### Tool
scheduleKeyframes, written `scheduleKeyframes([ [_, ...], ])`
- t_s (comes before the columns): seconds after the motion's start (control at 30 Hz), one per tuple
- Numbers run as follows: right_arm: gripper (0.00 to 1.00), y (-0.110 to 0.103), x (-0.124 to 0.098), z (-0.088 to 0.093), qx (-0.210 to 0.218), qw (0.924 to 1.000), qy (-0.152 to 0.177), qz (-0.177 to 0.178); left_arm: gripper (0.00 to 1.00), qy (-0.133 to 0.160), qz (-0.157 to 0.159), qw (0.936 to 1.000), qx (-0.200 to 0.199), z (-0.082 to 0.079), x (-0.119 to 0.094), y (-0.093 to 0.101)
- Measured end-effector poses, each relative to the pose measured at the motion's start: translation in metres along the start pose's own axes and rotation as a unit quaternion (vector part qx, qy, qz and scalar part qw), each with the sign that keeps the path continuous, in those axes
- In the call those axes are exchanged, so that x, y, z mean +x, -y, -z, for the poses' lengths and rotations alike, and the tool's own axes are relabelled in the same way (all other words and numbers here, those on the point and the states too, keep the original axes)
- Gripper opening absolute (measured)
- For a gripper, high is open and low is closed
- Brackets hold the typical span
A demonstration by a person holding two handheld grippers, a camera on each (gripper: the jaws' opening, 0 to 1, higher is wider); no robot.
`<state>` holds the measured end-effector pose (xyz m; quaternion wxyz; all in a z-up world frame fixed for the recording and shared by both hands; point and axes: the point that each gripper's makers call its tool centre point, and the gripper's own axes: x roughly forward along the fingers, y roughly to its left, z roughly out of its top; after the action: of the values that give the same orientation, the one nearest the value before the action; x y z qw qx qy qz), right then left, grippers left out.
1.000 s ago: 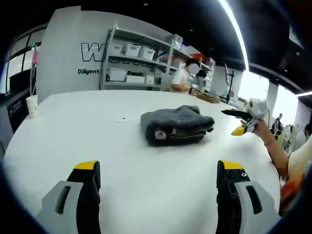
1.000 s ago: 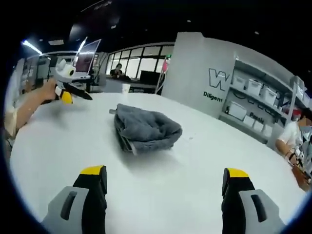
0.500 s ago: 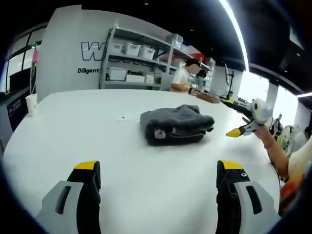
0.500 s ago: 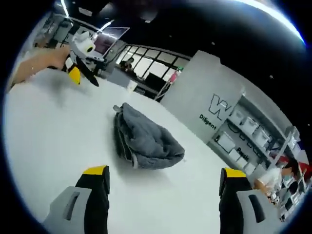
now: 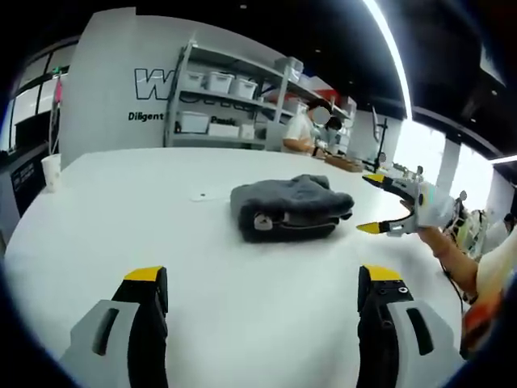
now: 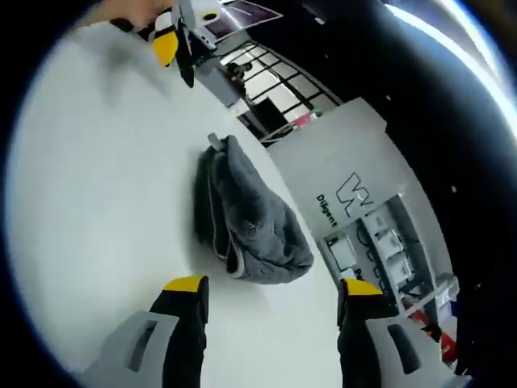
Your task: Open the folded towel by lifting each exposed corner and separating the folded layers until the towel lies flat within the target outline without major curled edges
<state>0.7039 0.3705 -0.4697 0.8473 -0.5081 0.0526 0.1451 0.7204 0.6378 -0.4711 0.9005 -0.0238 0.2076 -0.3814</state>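
Observation:
A dark grey folded towel (image 5: 291, 208) lies in a rumpled bundle on the white round table (image 5: 121, 234), its layered folded edge facing the left gripper view. My left gripper (image 5: 262, 303) stands open well short of it, nothing between its yellow-tipped fingers. My right gripper (image 5: 380, 204) comes in from the right, open, close beside the towel's right end. In the right gripper view, strongly rolled, the towel (image 6: 250, 218) lies just ahead of my open right gripper (image 6: 271, 299). The left gripper (image 6: 176, 50) shows at the top edge, beyond the towel.
Metal shelves with white bins (image 5: 218, 101) stand behind the table, and a person (image 5: 307, 129) sits at a bench there. A paper cup (image 5: 52, 172) stands at the table's far left edge. A hand (image 5: 452, 246) holds the right gripper. A small mark (image 5: 203, 196) lies left of the towel.
The right gripper has come closer to the towel's right end and rolled, so its jaws now stand one above the other. The left gripper and the towel have stayed put.

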Motion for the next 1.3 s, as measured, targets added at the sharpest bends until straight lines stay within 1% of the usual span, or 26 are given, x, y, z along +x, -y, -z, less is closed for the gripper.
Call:
scheduleKeyframes([
  [0.03,0.62,-0.001,0.001,-0.002,-0.013,0.9999,-0.001,0.000,0.95,0.000,0.000,1.0000,0.000,0.000,0.000,0.000],
  [0.07,0.62,-0.003,0.002,-0.003,-0.036,0.9993,-0.005,-0.001,0.95,0.000,0.000,1.0000,-0.001,0.000,0.000,0.000],
  [0.1,0.60,-0.002,0.003,-0.003,-0.052,0.9986,-0.009,0.005,0.95,-0.001,0.000,1.0000,-0.001,0.000,0.000,0.000],
  [0.13,0.59,-0.003,0.004,-0.004,-0.059,0.9982,-0.010,0.007,0.95,-0.001,0.001,1.0000,-0.001,0.001,0.000,0.000],
  [0.3,0.52,-0.012,0.009,-0.011,-0.065,0.9979,-0.001,-0.001,0.95,-0.001,0.001,1.0000,-0.003,0.001,0.000,-0.001],
  [0.37,0.50,-0.018,0.013,-0.013,-0.082,0.9966,0.000,-0.006,0.95,-0.001,0.001,1.0000,-0.003,0.001,0.000,-0.001],
  [0.4,0.49,-0.018,0.014,-0.013,-0.086,0.9963,-0.001,-0.006,0.95,-0.001,0.001,1.0000,-0.003,0.001,0.000,-0.001],
  [0.43,0.50,-0.024,0.017,-0.012,-0.100,0.9949,-0.008,-0.011,0.95,-0.002,0.001,1.0000,-0.003,0.001,0.000,-0.001],
  [0.5,0.52,-0.026,0.021,-0.014,-0.100,0.9949,-0.006,-0.016,0.95,-0.001,0.003,1.0000,-0.003,0.001,0.000,0.000],
  [0.57,0.51,-0.029,0.026,-0.017,-0.099,0.9949,-0.001,-0.022,0.95,0.000,0.005,1.0000,-0.003,0.001,0.000,0.002],
  [0.77,0.48,-0.031,0.038,-0.021,-0.111,0.9937,-0.003,-0.014,0.94,-0.002,0.007,1.0000,-0.003,0.002,-0.001,0.003],
  [0.93,0.37,-0.039,0.042,-0.020,-0.142,0.9897,-0.006,-0.018,0.94,0.003,0.010,0.9999,-0.001,-0.002,-0.004,0.005],
  [0.97,0.36,-0.040,0.042,-0.021,-0.141,0.9898,-0.004,-0.021,0.94,0.005,0.011,0.9999,-0.001,-0.003,-0.004,0.006],
  [1.07,0.25,-0.039,0.042,-0.026,-0.130,0.9912,0.008,-0.023,0.94,0.008,0.013,0.9999,0.001,-0.005,-0.005,0.008],
  [1.13,0.22,-0.040,0.044,-0.027,-0.133,0.9907,0.013,-0.025,0.94,0.011,0.015,0.9998,0.002,-0.007,-0.005,0.010],
  [1.2,0.17,-0.042,0.044,-0.027,-0.137,0.9900,0.014,-0.028,0.94,0.012,0.016,0.9998,0.003,-0.008,-0.006,0.012],
  [1.3,0.14,-0.041,0.044,-0.028,-0.143,0.9892,0.015,-0.027,0.94,0.014,0.016,0.9998,0.005,-0.009,-0.008,0.013],
])
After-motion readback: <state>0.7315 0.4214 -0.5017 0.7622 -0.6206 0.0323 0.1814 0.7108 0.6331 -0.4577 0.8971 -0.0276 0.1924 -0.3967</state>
